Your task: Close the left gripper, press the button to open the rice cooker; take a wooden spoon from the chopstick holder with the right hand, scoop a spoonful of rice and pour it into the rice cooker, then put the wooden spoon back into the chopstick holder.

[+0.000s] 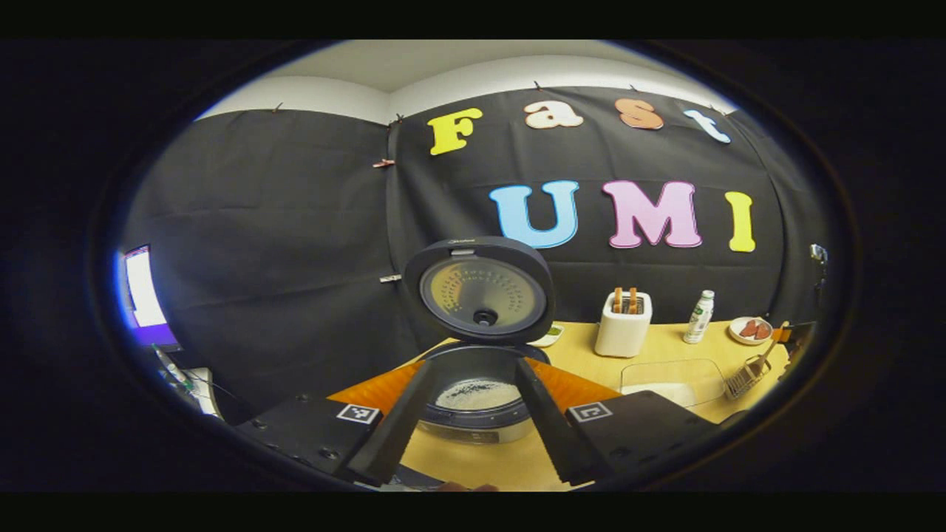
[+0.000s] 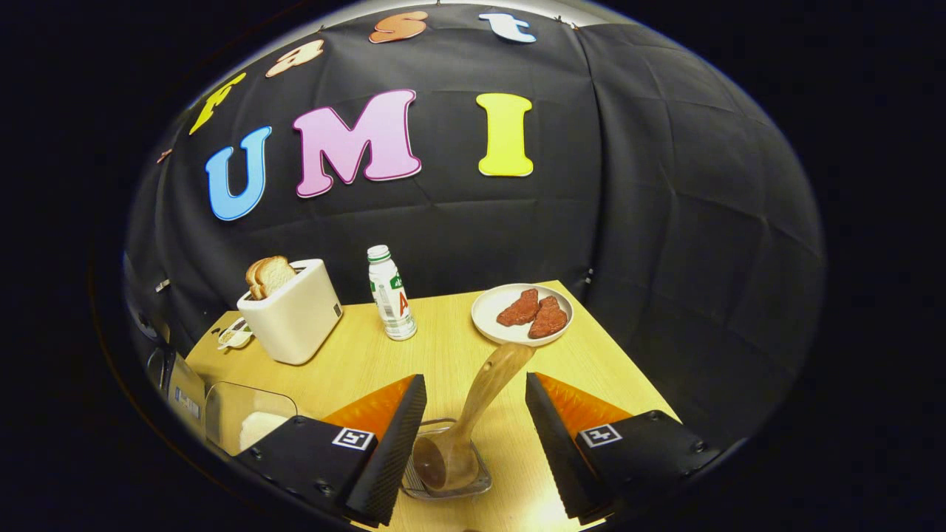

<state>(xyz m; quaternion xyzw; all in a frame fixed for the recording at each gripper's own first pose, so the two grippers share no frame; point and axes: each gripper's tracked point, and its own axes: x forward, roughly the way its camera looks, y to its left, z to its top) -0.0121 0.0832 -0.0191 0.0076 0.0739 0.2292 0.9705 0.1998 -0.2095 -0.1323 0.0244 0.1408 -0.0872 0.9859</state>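
In the right gripper view the right gripper [image 2: 473,428] has its fingers [image 2: 395,443] spread wide apart at the bottom of the frame, with nothing clamped between them. In the gap at lower centre sits the chopstick holder [image 2: 484,482], a small wire basket on the bench [image 2: 443,347], with the wooden spoon [image 2: 480,403] standing in it bowl-down and its handle leaning up and to the right toward the plate [image 2: 488,310].

In the left gripper view the left gripper [image 1: 473,421] also has its fingers [image 1: 395,428] apart — they frame the rice cooker [image 1: 477,414] at lower centre, its lid [image 1: 480,292] standing open and white rice visible in the pot.

The spoon is likely light and stiff, with a smooth, somewhat slippery rounded handle. My judgement is that the best hold is on the upper handle, where it stands clear of the basket, gripped squarely so it cannot roll or twist. The holder looks light and could shift or tip if the spoon is pulled sideways.

Counted: one spoon, one holder, one rice cooker, one toaster [image 2: 292,314] with two bread slices, one bottle [image 2: 390,295], one plate carrying two reddish pieces, and one clear container [image 2: 244,417] with white contents at lower left.
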